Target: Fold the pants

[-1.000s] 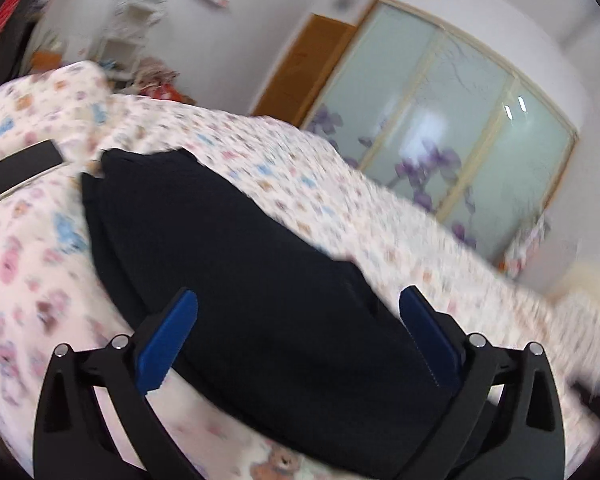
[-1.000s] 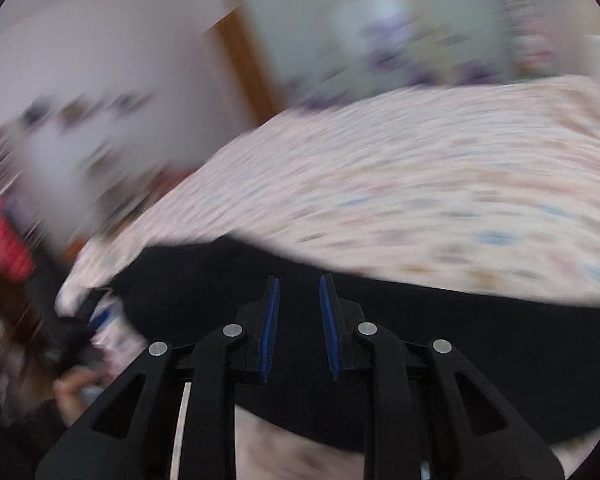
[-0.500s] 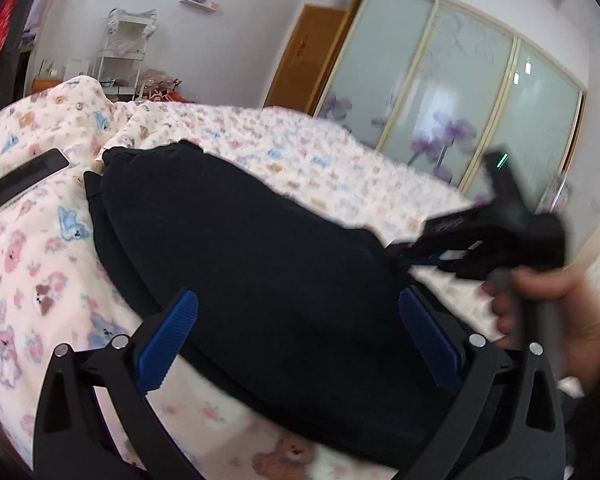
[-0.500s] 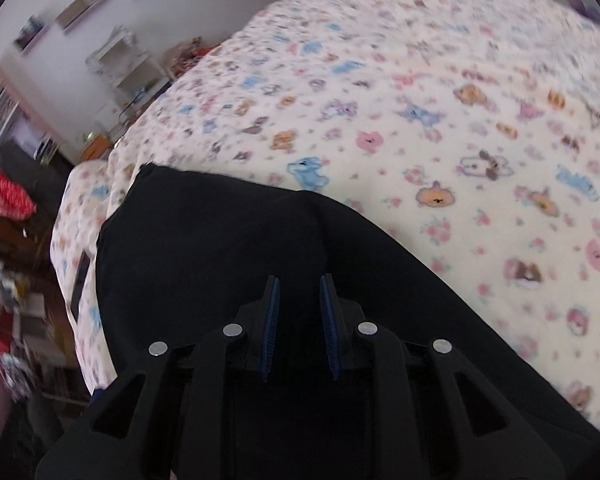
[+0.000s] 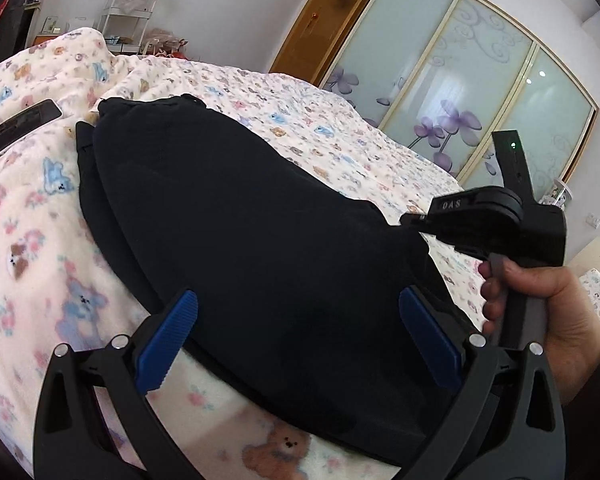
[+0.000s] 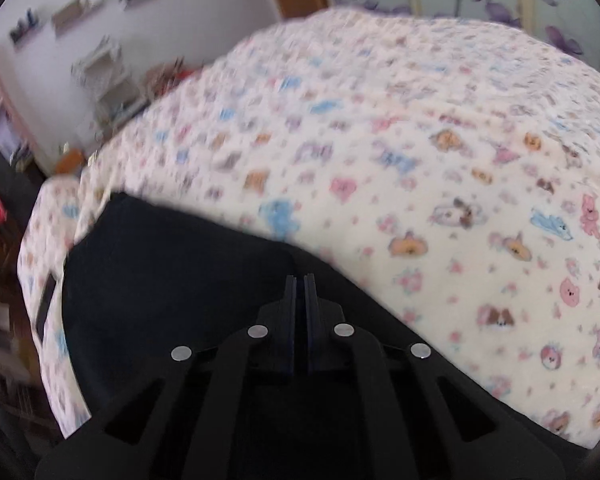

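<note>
Black pants (image 5: 260, 240) lie folded into a long strip on a bedspread printed with animals (image 5: 340, 128). My left gripper (image 5: 298, 300) stands open over the strip's near end, one blue pad on each side of it and not pressing. Seen from the left wrist, a hand (image 5: 540, 300) holds my right gripper (image 5: 410, 220) with its tip at the strip's right edge. In the right wrist view my right gripper (image 6: 300, 278) is closing. Its jaws are almost together on the edge of the pants (image 6: 180, 300).
A dark phone (image 5: 20, 128) lies on the bedspread left of the pants and also shows as the phone (image 6: 44, 304) at that view's left. Frosted sliding doors (image 5: 460, 80), a wooden door and a white shelf rack (image 5: 128, 4) stand beyond the bed.
The right gripper swept in from the right to the pants' right edge and its jaws narrowed. The left gripper stayed open over the near end, barely moving.
</note>
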`<action>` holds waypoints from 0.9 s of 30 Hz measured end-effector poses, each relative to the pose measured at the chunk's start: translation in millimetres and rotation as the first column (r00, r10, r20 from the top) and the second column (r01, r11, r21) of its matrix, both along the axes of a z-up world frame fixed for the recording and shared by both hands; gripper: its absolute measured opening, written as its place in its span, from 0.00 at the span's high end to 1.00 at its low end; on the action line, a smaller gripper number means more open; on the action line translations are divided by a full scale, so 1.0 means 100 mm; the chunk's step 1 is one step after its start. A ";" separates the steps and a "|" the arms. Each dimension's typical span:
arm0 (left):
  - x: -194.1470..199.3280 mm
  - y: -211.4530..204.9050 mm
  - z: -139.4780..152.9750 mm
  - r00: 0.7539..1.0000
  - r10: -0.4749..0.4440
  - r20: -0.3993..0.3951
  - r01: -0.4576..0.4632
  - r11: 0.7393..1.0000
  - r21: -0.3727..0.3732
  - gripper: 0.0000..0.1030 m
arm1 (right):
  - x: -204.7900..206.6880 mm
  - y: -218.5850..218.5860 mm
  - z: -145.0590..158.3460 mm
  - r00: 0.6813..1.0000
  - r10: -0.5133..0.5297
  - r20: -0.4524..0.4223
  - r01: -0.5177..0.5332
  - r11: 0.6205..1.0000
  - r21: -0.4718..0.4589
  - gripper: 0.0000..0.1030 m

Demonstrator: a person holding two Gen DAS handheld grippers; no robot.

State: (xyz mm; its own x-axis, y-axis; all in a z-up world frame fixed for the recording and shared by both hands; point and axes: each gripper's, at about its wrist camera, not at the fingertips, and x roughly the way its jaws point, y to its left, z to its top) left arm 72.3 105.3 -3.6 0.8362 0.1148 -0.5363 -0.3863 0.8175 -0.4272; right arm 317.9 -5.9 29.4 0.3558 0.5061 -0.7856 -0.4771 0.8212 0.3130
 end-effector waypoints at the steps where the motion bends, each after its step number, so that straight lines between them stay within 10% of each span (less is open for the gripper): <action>1: 0.00 -0.01 0.00 1.000 -0.003 0.002 0.003 1.000 0.001 0.02 | 0.00 -0.03 -0.01 1.000 -0.004 -0.026 0.004 1.000 0.020 0.79; 3: -0.01 -0.02 0.00 1.000 -0.009 0.004 0.009 1.000 0.004 0.02 | -0.01 -0.05 0.01 1.000 -0.020 -0.020 0.021 0.999 0.046 0.21; 4: -0.01 -0.03 0.00 1.000 -0.015 0.004 0.015 1.000 0.007 0.02 | -0.02 -0.04 0.03 1.000 -0.018 -0.002 0.018 0.999 0.048 0.18; 7: -0.01 -0.03 0.00 1.000 -0.017 0.000 0.017 1.000 0.006 0.02 | 0.00 0.08 -0.03 1.000 -0.006 0.007 0.006 1.000 -0.020 0.36; 11: 0.00 -0.03 -0.01 1.000 -0.019 -0.006 0.019 1.000 0.001 0.02 | -0.02 0.22 -0.26 0.996 0.069 -0.061 -0.073 0.994 -0.075 0.91; 16: 0.03 -0.03 -0.04 0.999 -0.023 -0.029 0.023 1.000 0.002 0.02 | 0.06 0.12 -0.14 0.986 -0.097 0.136 0.118 0.982 -0.151 0.95; 19: 0.05 -0.01 -0.05 0.999 -0.022 -0.036 0.022 1.000 -0.001 0.02 | 0.09 0.02 -0.22 0.995 -0.068 0.075 0.082 0.976 -0.201 0.95; 23: 0.05 0.01 -0.06 0.999 -0.024 -0.034 0.024 1.000 -0.011 0.02 | -0.09 -0.58 0.00 0.992 -0.122 0.020 0.119 0.986 0.114 0.95; 27: 0.04 0.04 -0.06 1.000 -0.019 -0.025 0.018 0.999 -0.031 0.02 | -0.40 -0.97 -0.02 0.995 -0.026 -0.098 0.054 0.955 0.292 0.64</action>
